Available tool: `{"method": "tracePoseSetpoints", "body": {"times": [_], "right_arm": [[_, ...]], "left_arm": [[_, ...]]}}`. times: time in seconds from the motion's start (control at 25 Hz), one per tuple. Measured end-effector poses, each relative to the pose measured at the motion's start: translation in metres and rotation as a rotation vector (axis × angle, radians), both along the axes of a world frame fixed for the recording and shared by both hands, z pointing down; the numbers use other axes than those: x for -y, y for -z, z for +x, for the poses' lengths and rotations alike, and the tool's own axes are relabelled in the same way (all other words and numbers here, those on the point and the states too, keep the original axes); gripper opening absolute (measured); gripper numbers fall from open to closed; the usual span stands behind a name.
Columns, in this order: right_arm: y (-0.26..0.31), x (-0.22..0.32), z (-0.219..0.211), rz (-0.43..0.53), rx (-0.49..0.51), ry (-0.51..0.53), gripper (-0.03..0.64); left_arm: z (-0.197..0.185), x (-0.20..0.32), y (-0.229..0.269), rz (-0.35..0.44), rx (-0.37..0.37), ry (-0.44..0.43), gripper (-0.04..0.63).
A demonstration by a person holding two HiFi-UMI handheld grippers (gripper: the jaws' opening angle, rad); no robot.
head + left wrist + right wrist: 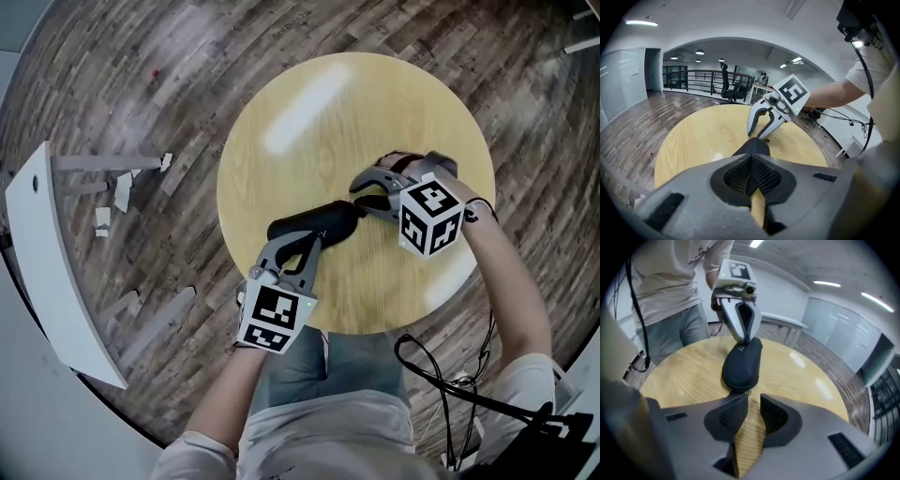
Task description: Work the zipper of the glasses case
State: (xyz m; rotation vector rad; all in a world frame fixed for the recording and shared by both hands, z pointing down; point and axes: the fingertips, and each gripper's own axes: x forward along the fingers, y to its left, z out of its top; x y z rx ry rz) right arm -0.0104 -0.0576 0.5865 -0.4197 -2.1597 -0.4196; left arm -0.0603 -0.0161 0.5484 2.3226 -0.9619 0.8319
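A black glasses case (317, 223) lies at the middle of the round wooden table (319, 112). My left gripper (302, 242) is shut on the case's near left end; in the left gripper view the case (752, 146) runs out from between the closed pads (761, 176). My right gripper (360, 192) stands open at the case's right end. In the right gripper view the case (742, 363) lies just beyond the open right gripper (752, 401), and the small metal zipper pull (747, 392) sits by the left fingertip, not gripped. The left gripper (743, 339) clamps the far end.
A white panel (52, 272) leans over the wood floor at the left, with paper scraps (117, 192) beside it. Black cables (450, 380) hang at the lower right. The table's near edge runs just behind both grippers.
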Motion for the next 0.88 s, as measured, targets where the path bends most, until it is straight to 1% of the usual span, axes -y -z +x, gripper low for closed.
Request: {"method": "tracePoseSetpoints", "body": {"times": [0.08,0.12,0.28,0.4,0.48,0.64,0.88], "right_arm": [[-0.005,-0.008,-0.002,0.001,-0.062,0.101,0.064],[-0.007,-0.010,-0.003,-0.009,-0.086,0.134,0.064],[-0.009,-0.016,-0.003,-0.079,-0.161,0.228,0.063],[-0.010,-0.022,-0.004,-0.079,-0.196,0.312,0.062],[-0.011,-0.024,-0.004,-0.077,-0.214,0.350,0.046],[-0.010,-0.024,-0.002,-0.064,-0.244,0.357,0.028],[-0.006,-0.023,0.001,-0.098,-0.284,0.289,0.023]], "left_arm": [[0.000,0.002,0.000,-0.020,-0.011,-0.017,0.003],[-0.001,0.002,0.000,-0.029,-0.016,-0.030,0.003],[0.000,0.000,-0.001,-0.057,-0.043,-0.098,0.003],[-0.001,-0.003,-0.001,-0.083,-0.080,-0.129,0.003],[-0.002,-0.003,-0.001,-0.098,-0.102,-0.132,0.003],[-0.002,-0.004,-0.001,-0.088,-0.099,-0.136,0.003],[-0.003,-0.006,0.001,-0.085,-0.124,-0.125,0.003]]}}
